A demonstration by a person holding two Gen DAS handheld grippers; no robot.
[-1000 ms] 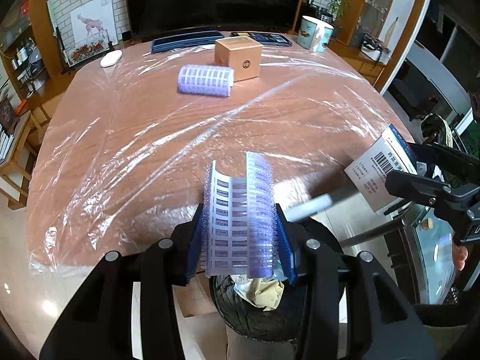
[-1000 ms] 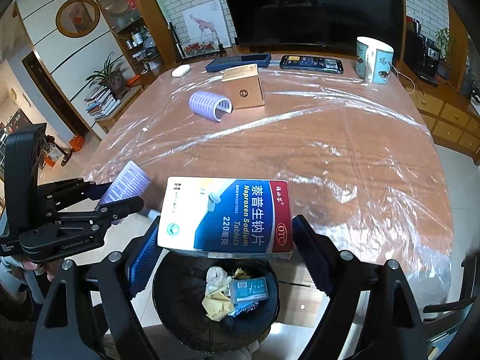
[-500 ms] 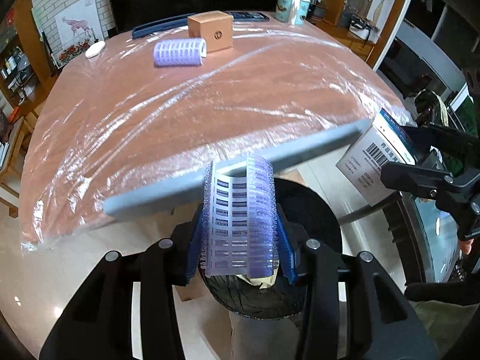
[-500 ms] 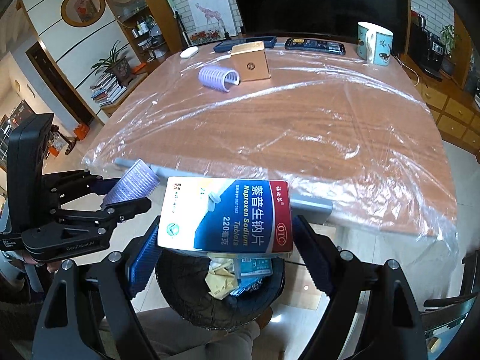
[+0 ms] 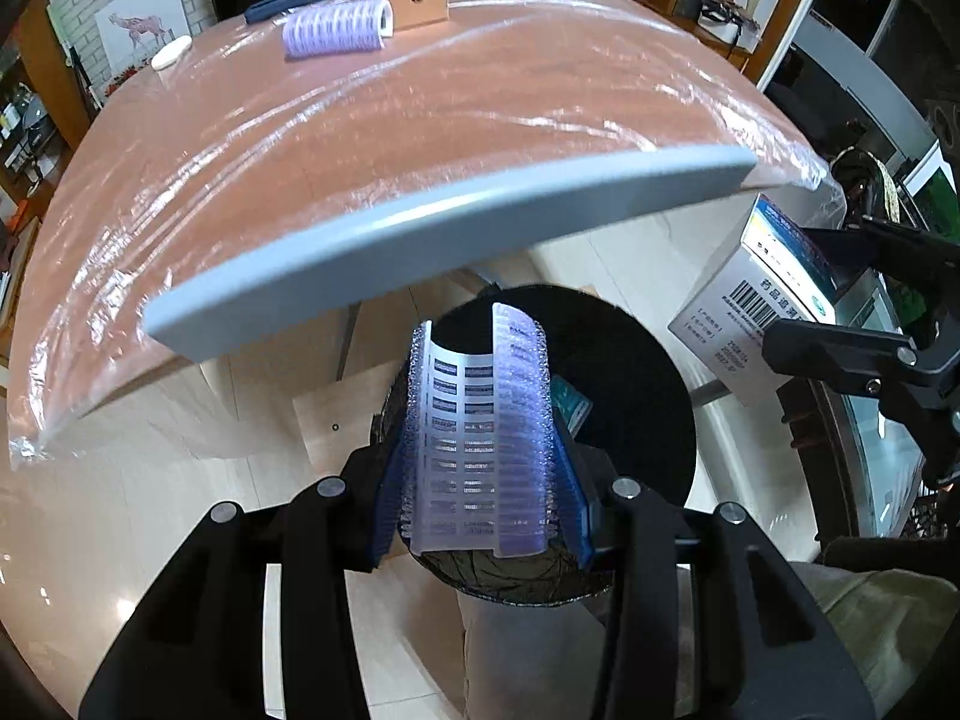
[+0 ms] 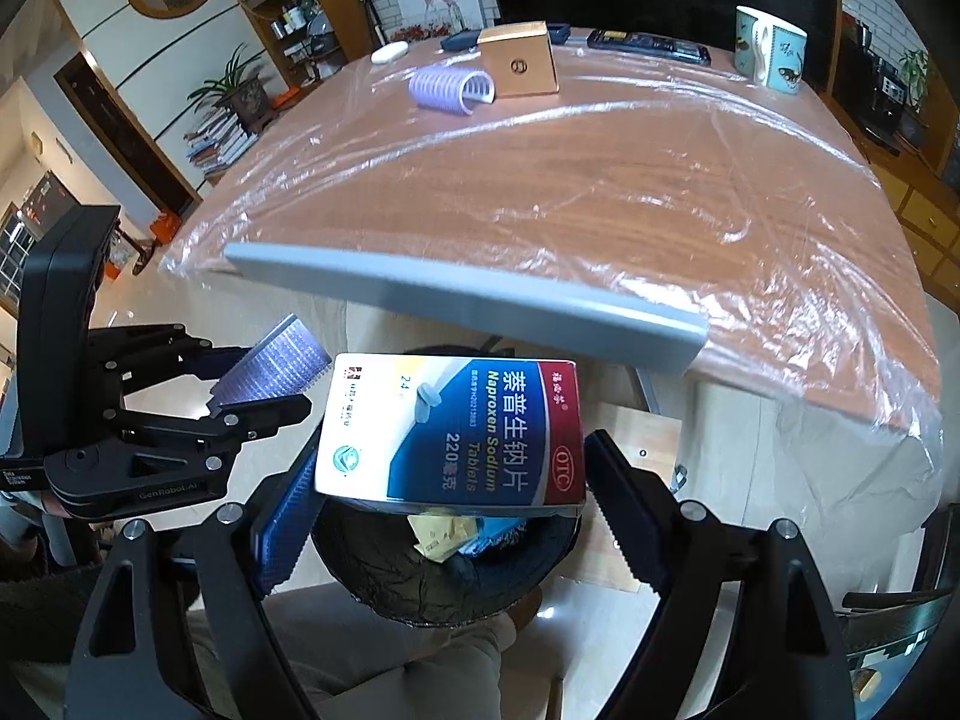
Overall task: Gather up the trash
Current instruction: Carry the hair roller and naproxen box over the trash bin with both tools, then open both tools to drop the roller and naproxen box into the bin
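Observation:
My left gripper is shut on a purple ribbed roll and holds it over the black trash bin, below the table edge. My right gripper is shut on a blue, white and red medicine box, held over the same bin, which holds paper scraps and a blue pack. The box also shows at the right of the left wrist view. The left gripper with its roll shows at the left of the right wrist view.
The plastic-covered wooden table with a grey front edge is ahead. On its far side lie a second purple roll, a brown box, a mug, a phone and a white mouse.
Both grippers have moved back from the table and down toward the bin, each holding its item. The table edge now sits above the grippers in both views.

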